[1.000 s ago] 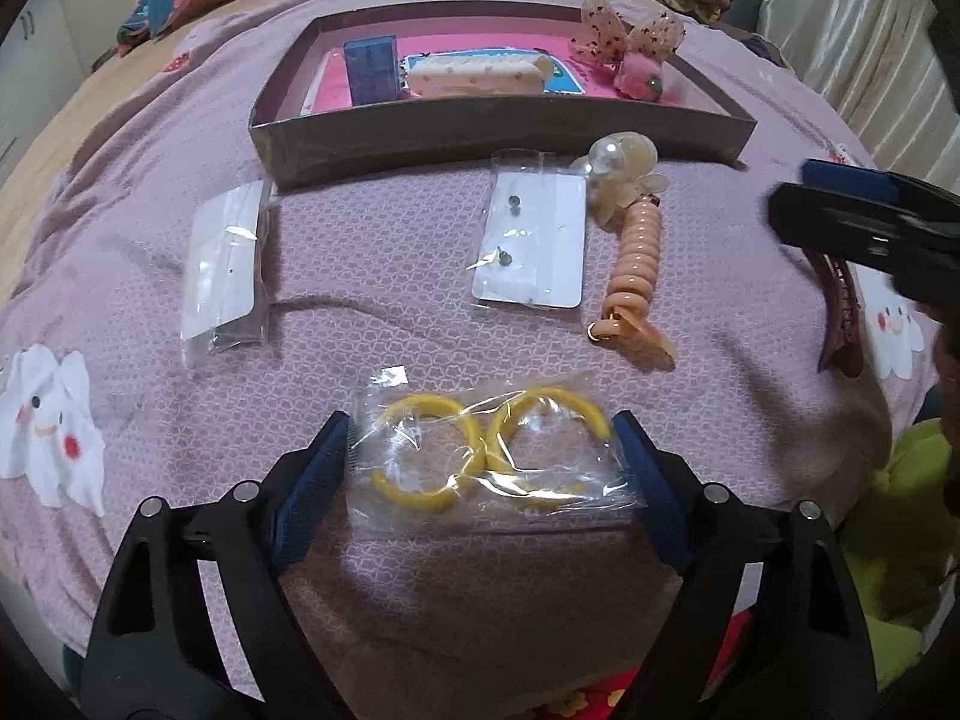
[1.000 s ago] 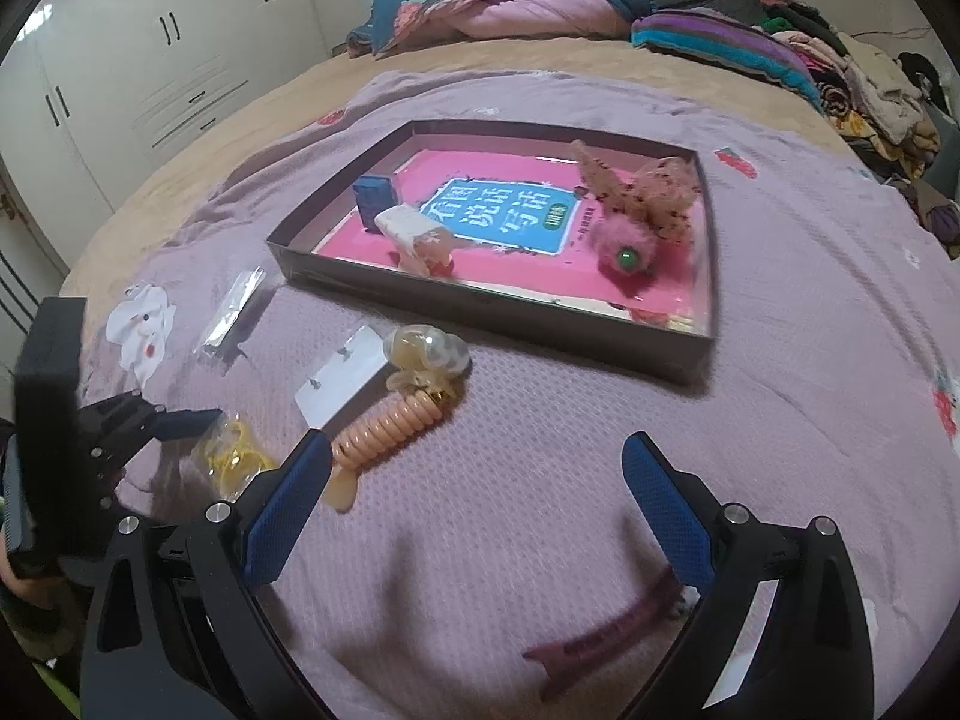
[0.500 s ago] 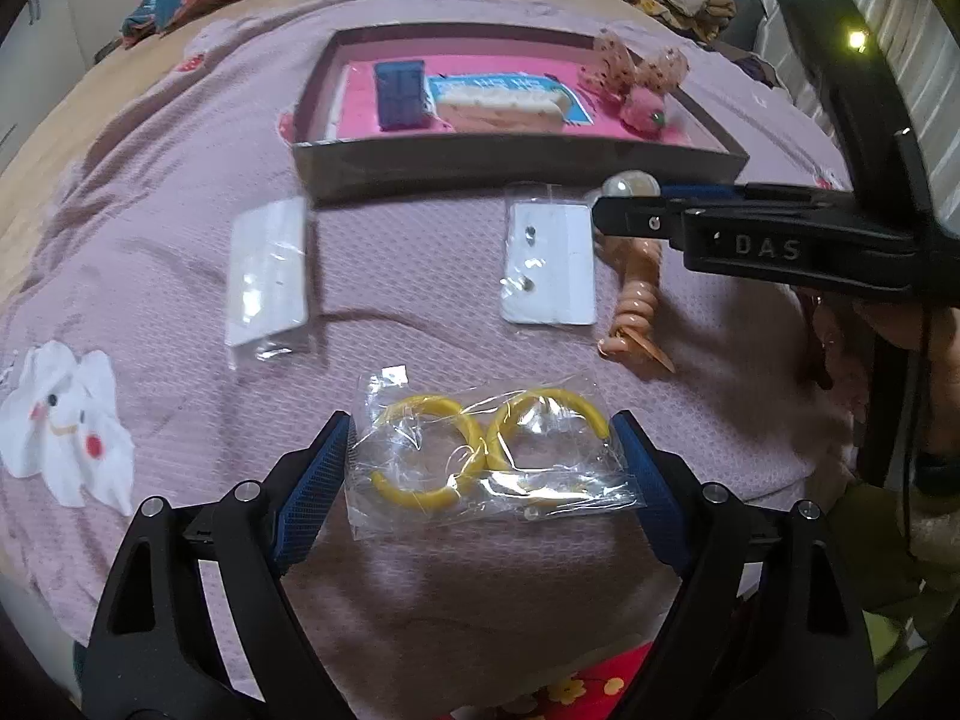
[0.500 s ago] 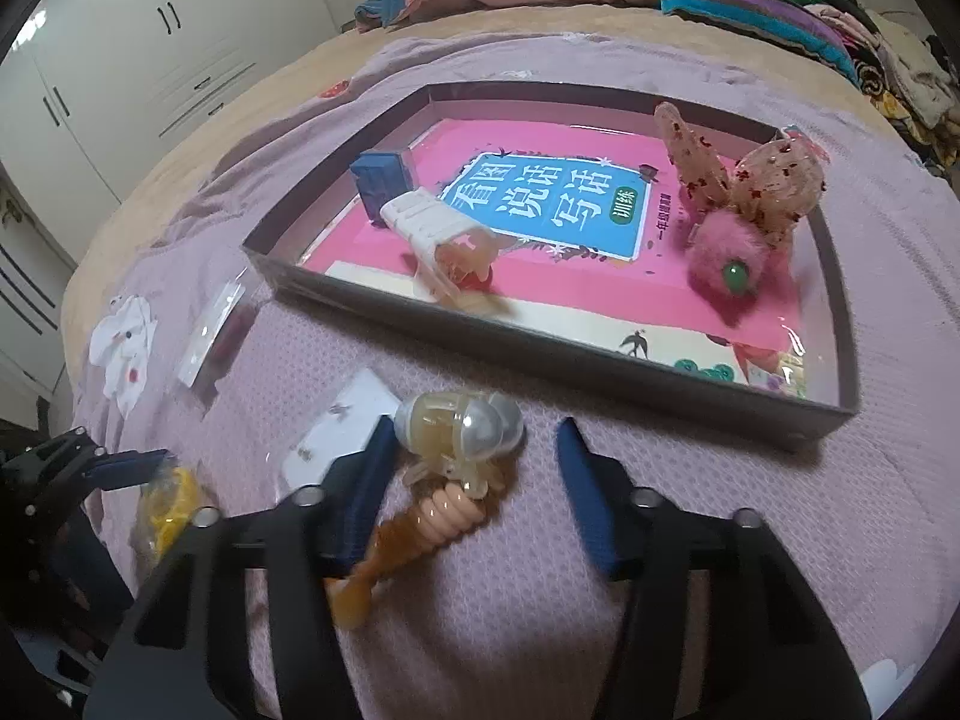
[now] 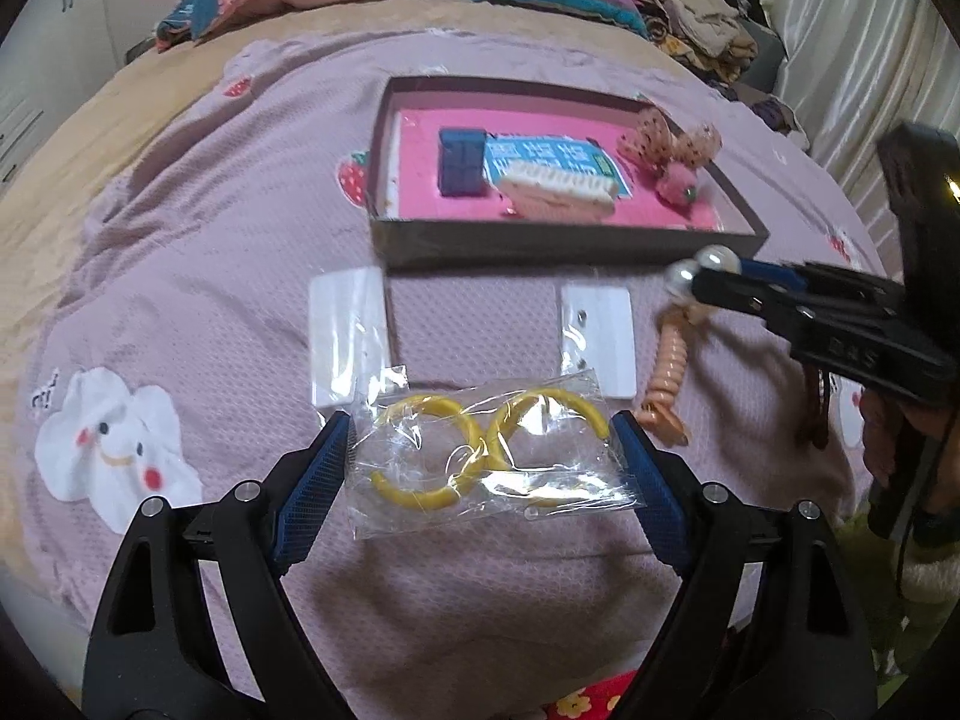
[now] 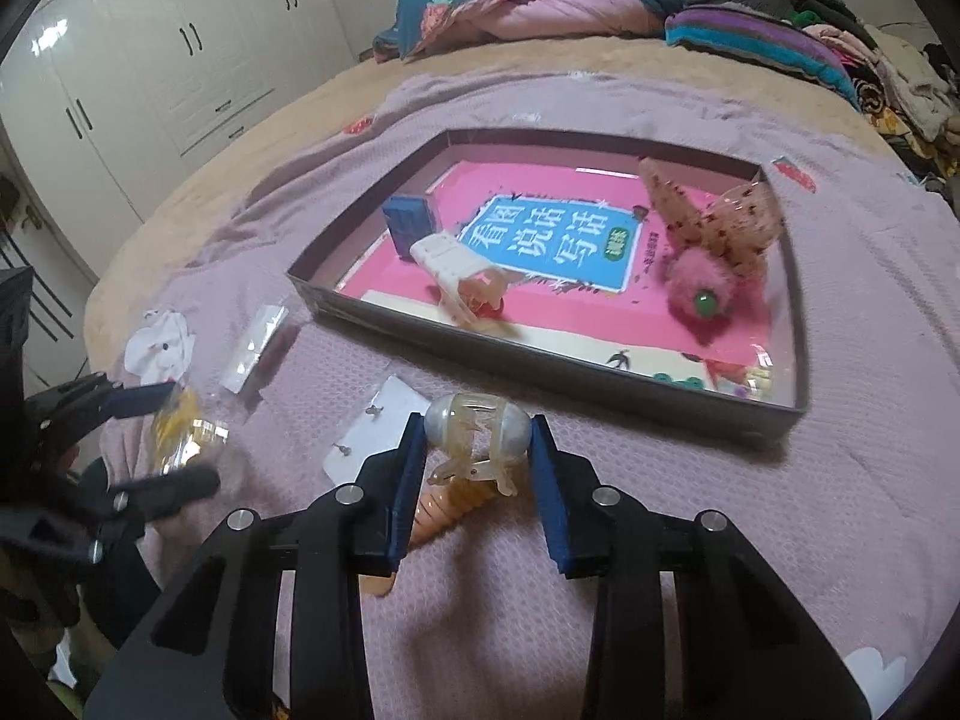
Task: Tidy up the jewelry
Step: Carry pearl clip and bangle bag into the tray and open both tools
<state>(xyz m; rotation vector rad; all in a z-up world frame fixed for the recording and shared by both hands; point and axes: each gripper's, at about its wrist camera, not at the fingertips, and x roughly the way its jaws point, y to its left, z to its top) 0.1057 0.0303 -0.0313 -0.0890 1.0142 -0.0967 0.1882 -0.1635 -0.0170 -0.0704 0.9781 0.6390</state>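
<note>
Since a second ago your right tool (image 6: pixel 478 461) has swung in from open bedspread and narrowed its fingers onto the pearl hair clip (image 6: pixel 477 429), which now sits pinched between the blue pads at their tips; whether it is lifted off the bed I cannot tell. The peach spiral cord (image 6: pixel 447 507) attached to the clip trails back under the tool, between its fingers. Your left tool (image 5: pixel 480 468) has barely shifted: its fingers stand wide apart, one on each side of the clear bag of yellow hoops (image 5: pixel 486 456), with the bag's edges near or just touching the pads, and nothing clamped. Ahead of the left tool lie two white cards in plastic, the earring card (image 5: pixel 597 336) a little to its right and the other packet (image 5: pixel 348 339) a little to its left. Farther ahead sits the shallow grey box (image 5: pixel 540 246), holding a blue case (image 5: pixel 461 161), a cream hair clip (image 5: pixel 561 192) and a pink fluffy bow (image 5: pixel 675 159). From the right tool, the box (image 6: pixel 540 366) is just beyond the pinched clip, and the earring card (image 6: pixel 375 429) lies beside its left finger on the purple bedspread (image 6: pixel 720 480).
</note>
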